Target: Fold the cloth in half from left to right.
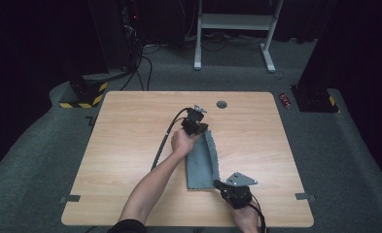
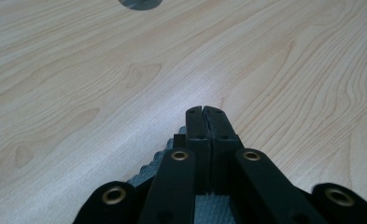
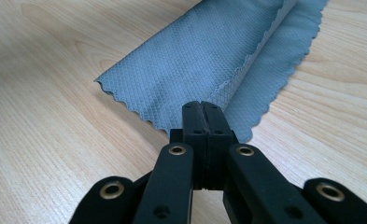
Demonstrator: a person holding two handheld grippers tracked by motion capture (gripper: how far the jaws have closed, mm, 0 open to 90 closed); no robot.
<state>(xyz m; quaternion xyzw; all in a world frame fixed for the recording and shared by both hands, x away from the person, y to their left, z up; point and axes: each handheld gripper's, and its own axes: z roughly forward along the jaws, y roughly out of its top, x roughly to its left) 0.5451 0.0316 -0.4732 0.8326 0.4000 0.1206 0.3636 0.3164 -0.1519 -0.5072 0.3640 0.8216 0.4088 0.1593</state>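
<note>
A person at a light wooden desk works a folded grey cloth with a hand-held gripper in each hand. The left gripper sits at the cloth's far end, near the middle of the desk; in the left gripper view its fingers are pressed together, with the scalloped edge of the cloth showing just beneath and behind them, so they appear to be pinching that end, though the grip itself is hidden under the fingers. The right gripper meets the cloth's near end close to the person's edge of the desk; in the right gripper view its fingers are likewise closed tight, clamped on the near corner of the cloth, which stretches away ahead of them in a long strip, one layer folded over another, with a wavy-cut hem. The cloth lies between the two sets of fingers, flat on the desk apart from a raised fold along its right side. Beyond the left fingers, a round grey grommet is set into the desk near its far edge.
</note>
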